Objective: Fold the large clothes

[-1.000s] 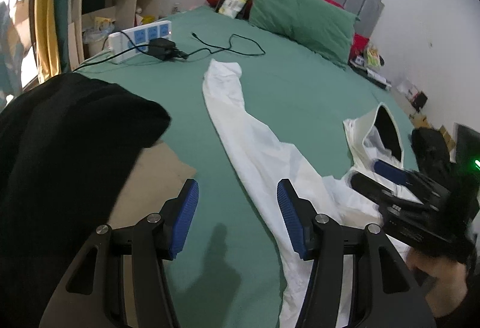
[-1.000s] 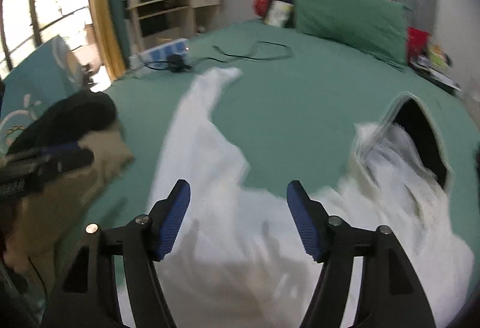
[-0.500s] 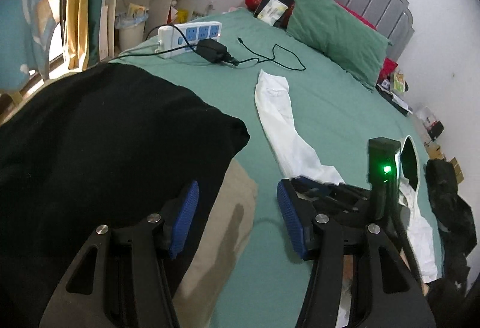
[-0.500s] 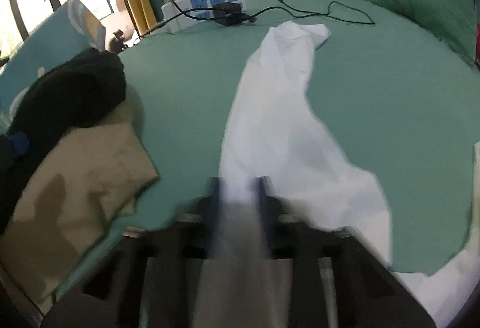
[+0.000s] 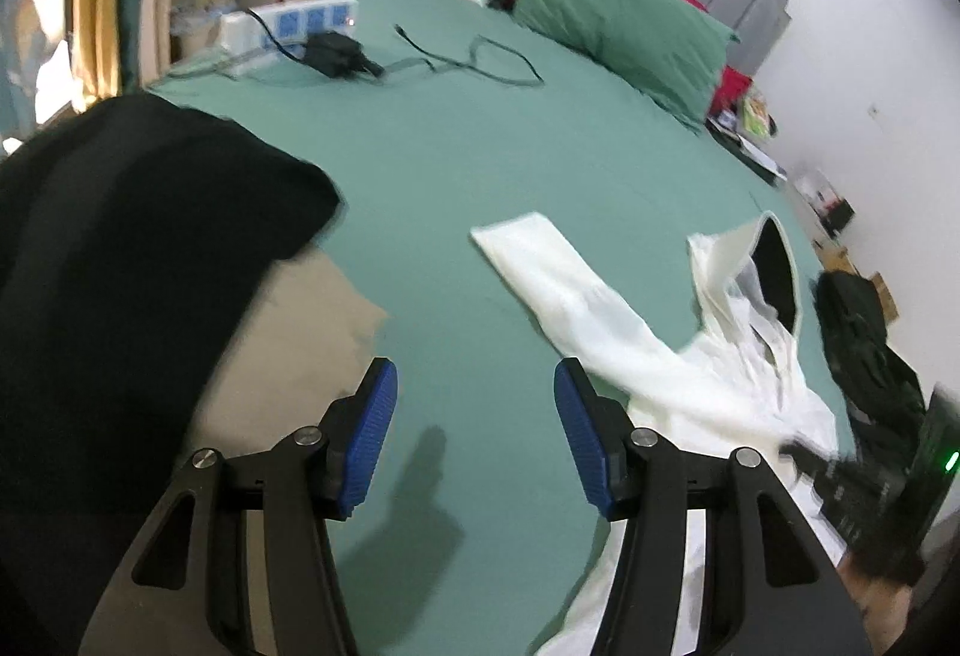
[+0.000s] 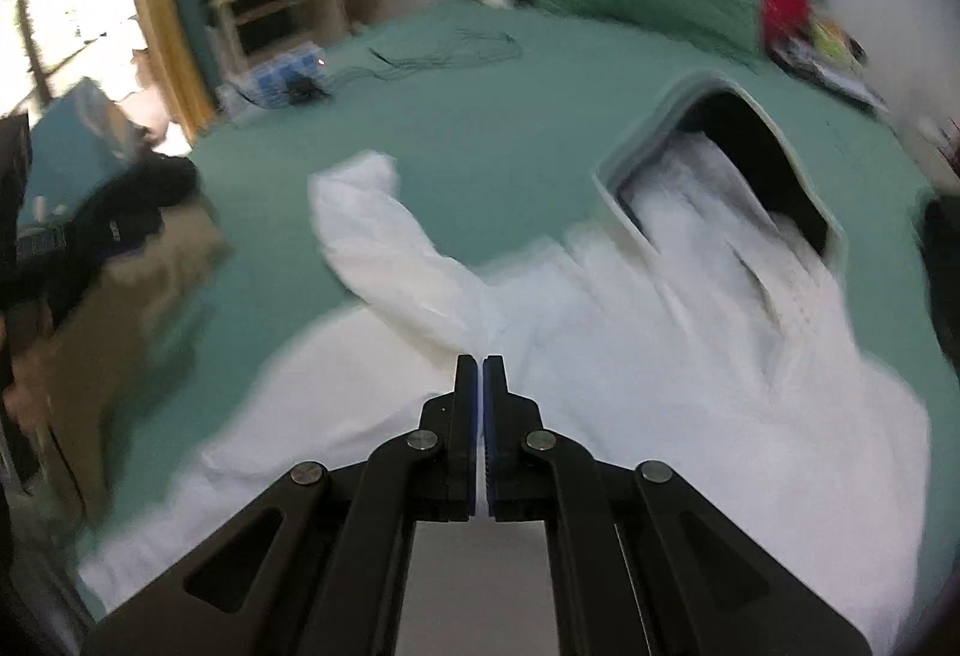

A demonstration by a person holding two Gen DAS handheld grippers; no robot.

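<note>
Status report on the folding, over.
Left gripper open, empty. Right gripper shut over white hoodie; grip unclear. Black garment piled left of it.

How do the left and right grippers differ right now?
The left gripper is open, blue pads wide apart; the right gripper is shut, pads together. The left hangs over bare green bedsheet; the right is over the white hoodie, apparently pinching its sleeve. Both have black arms.

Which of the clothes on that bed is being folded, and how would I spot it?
Start at the green bed. Near its foot lies a white hooded top, one sleeve stretched toward the headboard. It alone is white, with a dark-lined hood; the clothes beside it are black or tan.
</note>
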